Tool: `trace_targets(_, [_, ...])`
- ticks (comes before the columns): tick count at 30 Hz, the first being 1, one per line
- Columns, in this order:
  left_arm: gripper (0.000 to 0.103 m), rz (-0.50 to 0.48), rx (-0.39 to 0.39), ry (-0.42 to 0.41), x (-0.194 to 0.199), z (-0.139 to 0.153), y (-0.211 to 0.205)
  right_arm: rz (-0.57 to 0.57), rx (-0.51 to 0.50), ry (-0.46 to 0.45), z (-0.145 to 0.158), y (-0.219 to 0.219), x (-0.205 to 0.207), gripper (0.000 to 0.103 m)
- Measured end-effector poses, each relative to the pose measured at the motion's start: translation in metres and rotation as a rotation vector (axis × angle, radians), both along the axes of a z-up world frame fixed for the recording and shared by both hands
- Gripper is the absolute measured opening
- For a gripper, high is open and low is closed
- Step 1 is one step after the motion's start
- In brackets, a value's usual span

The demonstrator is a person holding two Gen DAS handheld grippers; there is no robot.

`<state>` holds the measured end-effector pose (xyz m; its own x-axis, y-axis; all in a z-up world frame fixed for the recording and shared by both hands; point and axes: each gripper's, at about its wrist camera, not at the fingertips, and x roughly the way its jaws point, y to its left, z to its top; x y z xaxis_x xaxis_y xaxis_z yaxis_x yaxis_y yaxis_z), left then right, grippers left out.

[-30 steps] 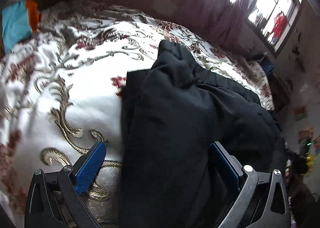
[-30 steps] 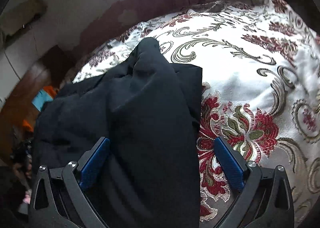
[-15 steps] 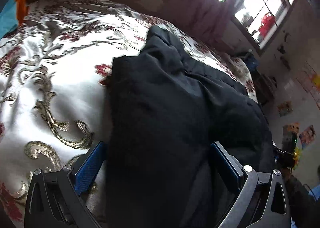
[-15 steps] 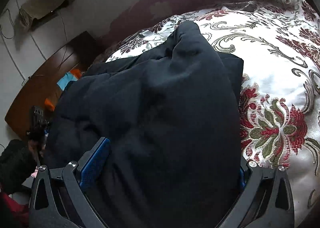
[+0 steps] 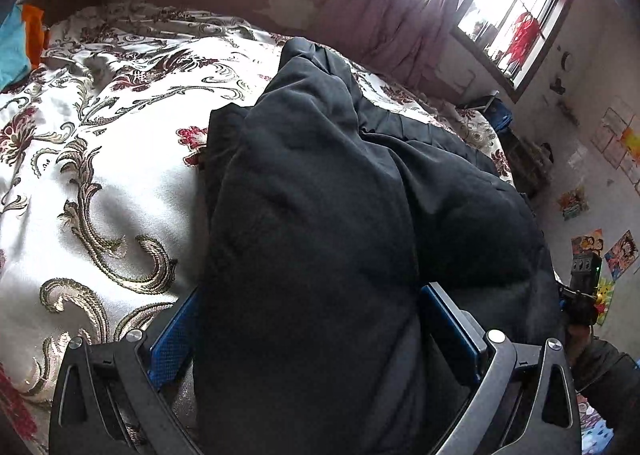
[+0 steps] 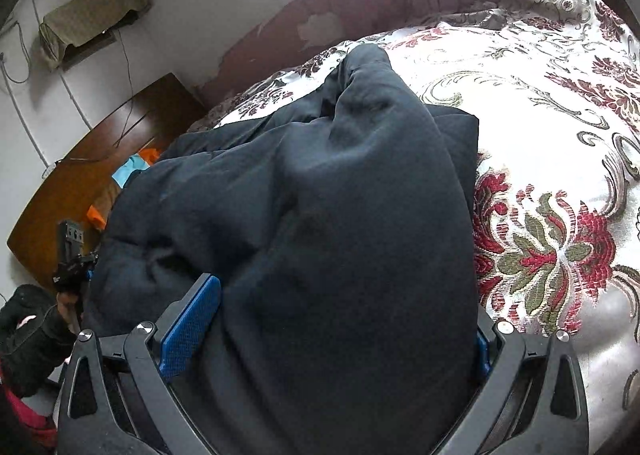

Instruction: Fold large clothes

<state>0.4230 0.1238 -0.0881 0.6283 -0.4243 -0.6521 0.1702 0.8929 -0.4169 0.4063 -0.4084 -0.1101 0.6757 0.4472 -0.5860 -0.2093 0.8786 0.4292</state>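
Left claw [image 5: 310, 329] and right claw [image 6: 334, 329]: fingers spread wide apart, each straddling a thick fold of the black garment [image 5: 340, 215]. Garment lies bunched on the floral bedspread [image 5: 100, 159], curtained window [image 5: 516, 27] far right.

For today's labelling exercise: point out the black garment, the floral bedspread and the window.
black garment [image 5: 320, 215], left wrist view, middle of its bunched fabric.
floral bedspread [image 5: 120, 159], left wrist view, bare patch left of the garment.
window [image 5: 516, 19], left wrist view, bright barred pane.

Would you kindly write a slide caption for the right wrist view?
Right gripper, jaws wide, straddles a bulky black garment on a floral bedspread.
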Motion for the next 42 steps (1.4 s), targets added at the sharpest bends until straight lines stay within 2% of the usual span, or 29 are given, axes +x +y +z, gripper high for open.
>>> trace_targets(14, [0.103, 0.000, -0.006, -0.026, -0.004, -0.002, 0.000, -0.006, -0.010, -0.003, 0.000, 0.005, 0.003, 0.102])
trace_targets(17, [0.103, 0.002, -0.008, -0.017, -0.004, -0.002, 0.000, -0.013, -0.017, 0.030, 0.002, 0.007, 0.008, 0.102])
trace_targets(20, [0.103, 0.008, -0.023, 0.045, 0.004, 0.001, 0.002, -0.042, 0.011, 0.126, 0.008, 0.006, 0.022, 0.102])
trace_targets(22, [0.103, 0.015, -0.031, 0.119, 0.013, 0.005, 0.001, -0.071, 0.030, 0.199, 0.013, 0.008, 0.031, 0.102])
trace_targets(24, [0.103, 0.019, -0.025, 0.202, 0.024, 0.010, -0.001, -0.094, 0.017, 0.237, 0.017, 0.012, 0.034, 0.096])
trace_targets(25, [0.103, 0.021, -0.019, 0.234, 0.027, 0.011, -0.003, -0.104, 0.004, 0.244, 0.018, 0.014, 0.035, 0.087])
trace_targets(26, [0.099, 0.022, -0.010, 0.253, 0.029, 0.012, -0.005, -0.119, -0.008, 0.254, 0.021, 0.016, 0.033, 0.073])
trace_targets(27, [0.094, 0.023, -0.001, 0.277, 0.030, 0.014, -0.007, -0.126, 0.006, 0.255, 0.023, 0.016, 0.030, 0.065])
trace_targets(29, [0.075, 0.039, 0.012, 0.305, 0.028, 0.020, -0.012, -0.148, 0.050, 0.258, 0.026, 0.014, 0.024, 0.040])
trace_targets(30, [0.069, 0.051, 0.014, 0.314, 0.026, 0.024, -0.013, -0.158, 0.097, 0.260, 0.028, 0.011, 0.020, 0.035])
trace_targets(32, [0.043, 0.069, -0.019, 0.323, 0.019, 0.030, -0.014, -0.169, 0.156, 0.250, 0.036, 0.010, 0.013, 0.022])
trace_targets(35, [0.022, 0.080, -0.019, 0.304, 0.009, 0.051, -0.018, -0.150, 0.101, 0.178, 0.064, 0.026, 0.001, 0.016])
trace_targets(38, [0.017, 0.074, 0.011, 0.238, -0.003, 0.088, -0.029, -0.116, 0.072, 0.109, 0.100, 0.042, -0.012, 0.015])
trace_targets(42, [0.016, 0.065, 0.044, 0.153, -0.021, 0.133, -0.035, -0.087, 0.038, 0.040, 0.139, 0.056, -0.037, 0.015])
